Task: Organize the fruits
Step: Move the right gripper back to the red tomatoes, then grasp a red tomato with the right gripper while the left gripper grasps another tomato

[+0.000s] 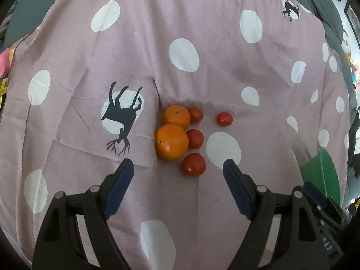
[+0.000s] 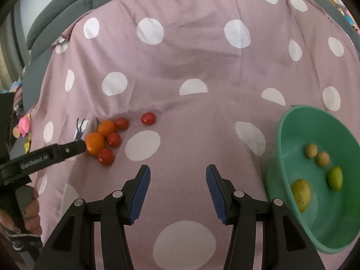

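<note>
Glossy oranges (image 1: 172, 132) beside red tomatoes (image 1: 194, 139)

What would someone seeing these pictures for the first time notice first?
Probably the bright cluster of two oranges and red tomatoes bunched on the pink polka-dot cloth, with one tomato sitting apart to the right. Next, the green bowl at the right edge of the right wrist view, holding a few yellow-green fruits. Both pairs of tongs, left and right, stand open and empty.
</note>
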